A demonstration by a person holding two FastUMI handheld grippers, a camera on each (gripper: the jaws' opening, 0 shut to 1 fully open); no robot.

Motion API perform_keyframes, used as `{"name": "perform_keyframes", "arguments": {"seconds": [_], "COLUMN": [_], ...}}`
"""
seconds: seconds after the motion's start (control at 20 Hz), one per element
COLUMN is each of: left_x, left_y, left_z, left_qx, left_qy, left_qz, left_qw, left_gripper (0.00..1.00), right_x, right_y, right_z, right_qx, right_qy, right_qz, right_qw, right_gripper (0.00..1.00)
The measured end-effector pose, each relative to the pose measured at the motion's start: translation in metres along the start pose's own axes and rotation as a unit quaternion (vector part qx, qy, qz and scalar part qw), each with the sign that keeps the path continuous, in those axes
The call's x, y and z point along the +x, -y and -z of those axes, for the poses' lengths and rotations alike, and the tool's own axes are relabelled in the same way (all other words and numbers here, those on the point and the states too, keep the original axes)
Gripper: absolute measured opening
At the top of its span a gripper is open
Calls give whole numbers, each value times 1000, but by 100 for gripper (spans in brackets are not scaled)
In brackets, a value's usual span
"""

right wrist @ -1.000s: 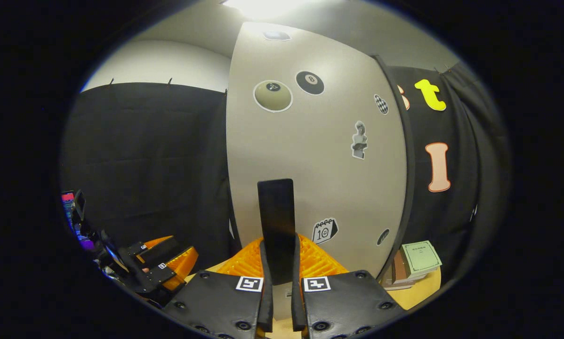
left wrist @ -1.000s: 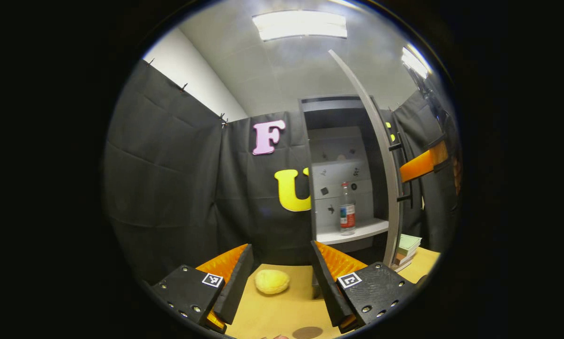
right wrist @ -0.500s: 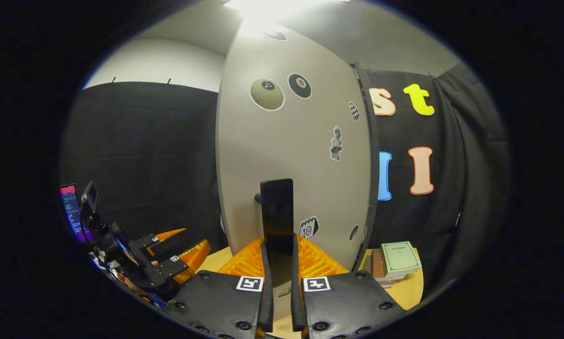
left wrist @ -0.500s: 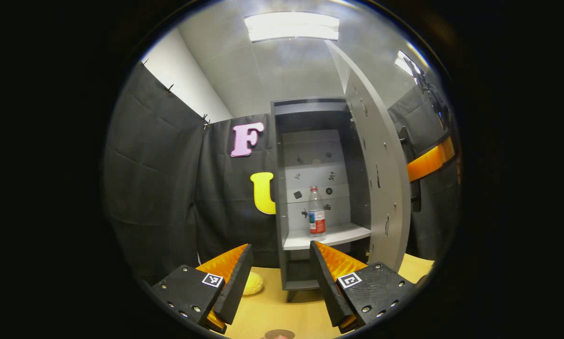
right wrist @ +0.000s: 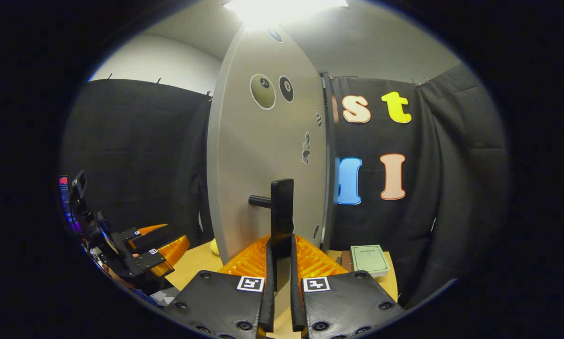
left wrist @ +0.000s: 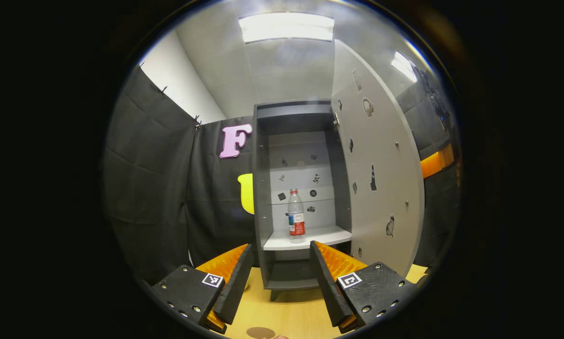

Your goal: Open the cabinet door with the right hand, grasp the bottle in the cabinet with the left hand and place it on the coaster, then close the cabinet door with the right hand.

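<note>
The door-opening step looked all but done: the right gripper [right wrist: 278, 263] had its fingers closed on the dark handle [right wrist: 282, 212] of the cabinet door [right wrist: 263, 155], both pressing its sides, and the door stood swung wide, well clear of the opening. In the left gripper view the cabinet [left wrist: 261, 188] showed its inside, with the bottle [left wrist: 296, 215] upright near the middle of the pale shelf [left wrist: 319, 237], apart from both side walls; nothing else could be made out on that shelf, and the lower bay beneath it looked bare, though it was dim. The left gripper [left wrist: 277, 278] hovered over the worktop [left wrist: 286, 313] in front of the cabinet with its fingers spread wide and nothing between them, aimed roughly at the opening but well short of the bottle. The round brown coaster [left wrist: 260, 332] lay at the worktop's near edge, just below that gripper. A small stack of books [right wrist: 369, 259] sat at the far right corner of the worktop, beside the door's hinge side. The next move was probably for the left gripper to go forward and up to shelf height, straddle the bottle's body with the fingers, and close, while the right kept the door from swinging back into the way.
</note>
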State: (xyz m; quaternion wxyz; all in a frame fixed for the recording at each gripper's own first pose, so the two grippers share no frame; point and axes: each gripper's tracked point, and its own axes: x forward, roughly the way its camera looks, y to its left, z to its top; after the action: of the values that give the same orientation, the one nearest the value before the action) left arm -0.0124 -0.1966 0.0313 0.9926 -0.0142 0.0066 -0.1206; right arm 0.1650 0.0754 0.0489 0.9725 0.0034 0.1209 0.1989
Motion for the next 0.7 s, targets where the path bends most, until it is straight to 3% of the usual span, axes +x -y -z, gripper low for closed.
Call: {"name": "perform_keyframes", "arguments": {"seconds": [0.15, 0.3, 0.4, 0.65, 0.7], "left_x": [0, 11, 20, 55, 63], "left_y": [9, 13, 14, 20, 21], "left_z": [-7, -15, -27, -42, -44], "left_qx": [-22, -19, -3, 0, -3], "left_qy": [-4, -9, -5, -4, -5], "left_qz": [7, 9, 11, 30, 34], "left_qw": [1000, 1000, 1000, 1000, 999], "left_gripper": [70, 70, 70, 70, 70], "right_x": [-4, -22, -28, -51, -54], "right_y": [24, 7, 6, 71, 80], "right_z": [2, 7, 9, 15, 17], "right_qx": [5, 58, 63, 48, 54], "right_qy": [6, 14, 14, 28, 28], "right_qz": [26, -28, -36, 56, 65], "right_qw": [1000, 998, 997, 997, 996], "right_gripper": [16, 16, 22, 24, 39]}}
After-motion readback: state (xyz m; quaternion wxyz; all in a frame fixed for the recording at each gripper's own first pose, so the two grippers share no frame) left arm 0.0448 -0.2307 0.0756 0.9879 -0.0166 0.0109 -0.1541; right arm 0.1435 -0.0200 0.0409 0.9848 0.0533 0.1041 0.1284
